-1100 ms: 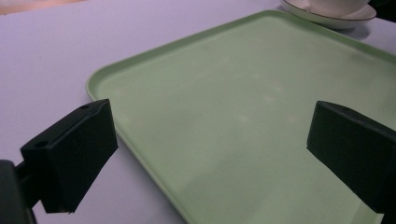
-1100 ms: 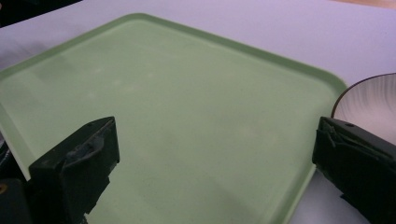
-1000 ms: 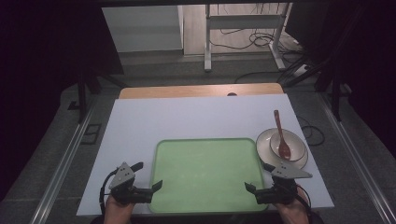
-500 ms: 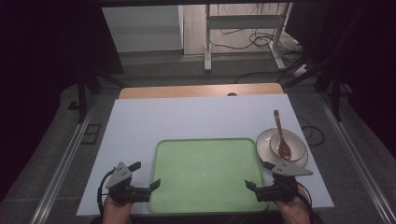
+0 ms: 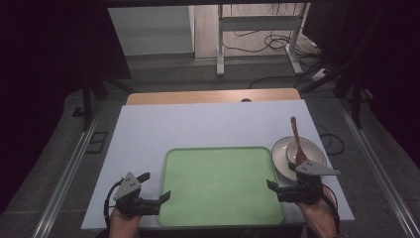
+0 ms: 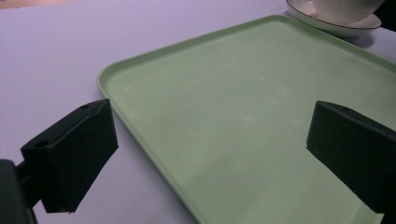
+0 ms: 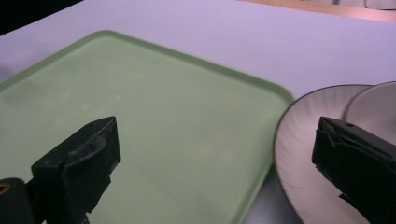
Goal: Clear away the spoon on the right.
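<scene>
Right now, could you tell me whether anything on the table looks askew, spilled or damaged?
Nothing stands out: the tray lies flat and bare, and the spoon rests in the bowl on its plate, unspilled.

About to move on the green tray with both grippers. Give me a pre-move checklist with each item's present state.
1. Left gripper open, jaws spread at the tray's left edge: ok.
2. Right gripper open at the right edge: ok.
3. Green tray bare and flat on the table: ok.
4. Plate apart from the tray's rim: cannot tell.
5. Wooden spoon resting in the bowl: ok.
</scene>
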A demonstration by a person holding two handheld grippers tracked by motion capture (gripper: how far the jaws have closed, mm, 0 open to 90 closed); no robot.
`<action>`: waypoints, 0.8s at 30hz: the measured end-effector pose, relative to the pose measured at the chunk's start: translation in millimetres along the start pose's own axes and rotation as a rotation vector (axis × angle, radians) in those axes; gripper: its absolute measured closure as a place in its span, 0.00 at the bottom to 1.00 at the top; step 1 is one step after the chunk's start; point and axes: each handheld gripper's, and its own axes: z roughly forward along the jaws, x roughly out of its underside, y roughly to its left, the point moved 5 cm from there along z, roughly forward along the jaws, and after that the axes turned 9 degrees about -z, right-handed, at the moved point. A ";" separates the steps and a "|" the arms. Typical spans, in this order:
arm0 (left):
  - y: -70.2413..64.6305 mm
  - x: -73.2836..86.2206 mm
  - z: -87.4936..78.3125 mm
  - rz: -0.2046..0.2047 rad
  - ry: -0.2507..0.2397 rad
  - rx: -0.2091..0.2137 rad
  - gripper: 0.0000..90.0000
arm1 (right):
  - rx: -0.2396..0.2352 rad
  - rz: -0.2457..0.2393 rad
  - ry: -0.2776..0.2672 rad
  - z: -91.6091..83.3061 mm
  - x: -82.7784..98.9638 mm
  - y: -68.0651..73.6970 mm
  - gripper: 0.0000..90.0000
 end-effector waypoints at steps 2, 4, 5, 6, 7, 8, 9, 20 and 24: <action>0.1 0.1 0.1 -0.002 0.001 0.000 0.02 | 0.009 0.002 0.000 -0.5 -1.1 -2.6 0.01; 0.2 0.3 0.2 -0.003 0.005 0.001 0.02 | 0.027 0.004 0.007 -1.4 -2.6 -7.6 0.01; 0.0 0.4 0.3 -0.005 0.007 0.003 0.02 | 0.037 0.006 0.012 -1.6 -3.3 -10.4 0.01; -0.1 0.4 0.3 -0.006 0.008 0.004 0.02 | 0.047 0.008 0.016 -1.7 -4.0 -13.2 0.01; -0.2 0.4 0.4 -0.007 0.009 0.005 0.02 | 0.057 0.011 0.020 -1.8 -4.8 -15.9 0.01; -0.3 0.5 0.5 -0.006 0.010 0.005 0.02 | 0.065 0.014 0.024 -1.9 -5.6 -18.6 0.01; -0.3 0.6 0.7 -0.006 0.011 0.004 0.02 | 0.076 0.017 0.026 -1.9 -6.5 -21.5 0.01; -0.2 1.0 0.9 -0.009 0.017 0.005 0.02 | 0.143 0.045 0.125 6.6 -8.4 -51.6 0.05; -0.2 1.1 0.8 -0.009 0.019 0.004 0.02 | 0.168 0.047 0.147 8.2 -10.9 -60.1 0.14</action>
